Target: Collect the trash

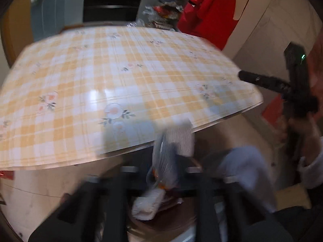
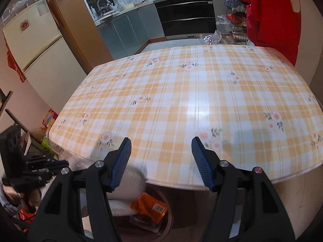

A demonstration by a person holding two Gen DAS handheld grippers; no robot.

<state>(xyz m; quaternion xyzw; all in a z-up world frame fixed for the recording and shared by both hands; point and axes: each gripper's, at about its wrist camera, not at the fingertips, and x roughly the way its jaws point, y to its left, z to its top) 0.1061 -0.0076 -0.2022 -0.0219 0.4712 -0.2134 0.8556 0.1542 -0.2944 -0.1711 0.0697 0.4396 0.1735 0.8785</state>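
Hovering over the bin at the near edge of the checked surface, my left jaws stood apart with a clear plastic wrapper between them, blurred and seemingly dropping away, while my right gripper hung with jaws wide apart, holding nothing. The left gripper itself was smeared, so I could not tell whether a pad touched the wrapper. Its long axis ran roughly upright, upper end toward the surface edge, lower end toward the bin, where an orange packet and white wadding lay. Light film could drift or catch on a finger, I judged, and land on the floor beside the bin.
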